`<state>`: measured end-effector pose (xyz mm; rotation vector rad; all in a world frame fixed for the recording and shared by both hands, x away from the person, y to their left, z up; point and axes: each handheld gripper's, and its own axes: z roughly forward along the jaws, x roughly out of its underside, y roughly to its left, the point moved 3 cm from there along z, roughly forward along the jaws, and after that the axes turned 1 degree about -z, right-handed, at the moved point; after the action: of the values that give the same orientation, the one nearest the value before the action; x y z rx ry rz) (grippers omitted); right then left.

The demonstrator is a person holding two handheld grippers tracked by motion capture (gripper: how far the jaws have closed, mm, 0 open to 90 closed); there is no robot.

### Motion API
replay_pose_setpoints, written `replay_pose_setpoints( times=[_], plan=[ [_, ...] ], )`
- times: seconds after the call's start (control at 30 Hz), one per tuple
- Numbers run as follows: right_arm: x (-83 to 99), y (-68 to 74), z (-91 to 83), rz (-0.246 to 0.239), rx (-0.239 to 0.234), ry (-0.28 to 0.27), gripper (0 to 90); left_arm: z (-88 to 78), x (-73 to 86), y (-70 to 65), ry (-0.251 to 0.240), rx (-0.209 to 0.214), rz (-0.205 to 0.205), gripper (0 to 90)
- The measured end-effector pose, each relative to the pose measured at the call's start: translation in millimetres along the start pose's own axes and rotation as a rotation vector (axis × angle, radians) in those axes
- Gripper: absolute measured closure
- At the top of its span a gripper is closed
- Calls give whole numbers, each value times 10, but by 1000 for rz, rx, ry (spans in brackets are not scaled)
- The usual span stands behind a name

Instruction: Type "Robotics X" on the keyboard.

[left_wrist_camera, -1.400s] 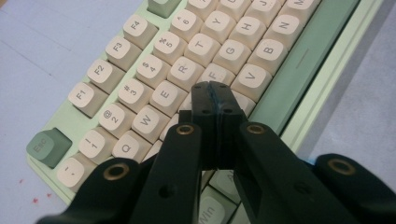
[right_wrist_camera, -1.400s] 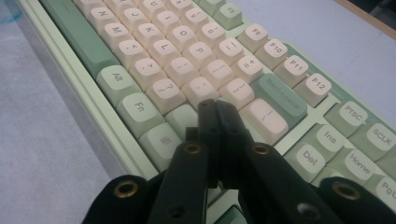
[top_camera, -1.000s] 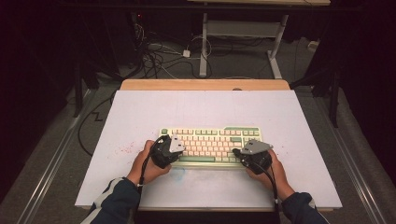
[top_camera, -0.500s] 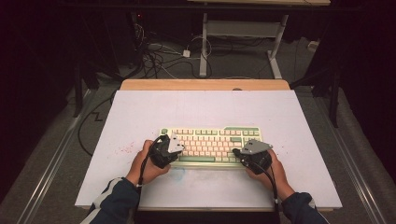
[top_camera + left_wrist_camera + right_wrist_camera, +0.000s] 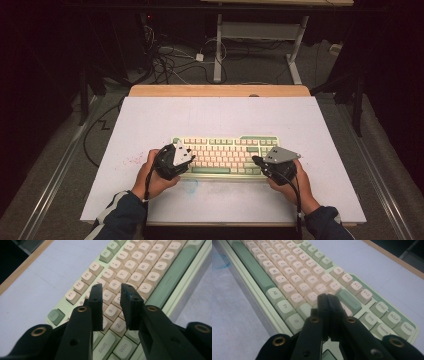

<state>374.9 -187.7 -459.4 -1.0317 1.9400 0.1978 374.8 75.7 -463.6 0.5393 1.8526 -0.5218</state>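
Observation:
A pale green keyboard (image 5: 225, 152) with cream keys lies across the middle of the white mat. My left gripper (image 5: 192, 159) hovers over its left end, held in a hand. In the left gripper view its jaws (image 5: 111, 293) stand apart above the letter keys (image 5: 150, 267) and have just been opening; nothing is gripped between them. My right gripper (image 5: 256, 161) sits over the keyboard's right end. In the right gripper view its jaws (image 5: 327, 298) are pressed together, shut, just above the keys near the dark green key (image 5: 348, 301).
The white mat (image 5: 220, 115) covers a table with a wooden far edge (image 5: 220, 91). A faint blue smear (image 5: 190, 186) marks the mat in front of the keyboard. Cables (image 5: 170, 55) and a desk frame (image 5: 218, 45) stand on the floor beyond.

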Motion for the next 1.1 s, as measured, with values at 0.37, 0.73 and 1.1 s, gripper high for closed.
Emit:
replay_pose_setpoints(
  times=[0.37,0.73,1.1],
  plan=[
    [-11,-38,-21,12,54,-45,655,41,-5,9,-79,-57,-2,349],
    [-17,-47,45,59,175,-53,163,26,-8,-28,-137,-42,-19,154],
    [-45,-26,16,49,228,-93,167,15,6,-57,-153,-54,18,153]
  ],
)
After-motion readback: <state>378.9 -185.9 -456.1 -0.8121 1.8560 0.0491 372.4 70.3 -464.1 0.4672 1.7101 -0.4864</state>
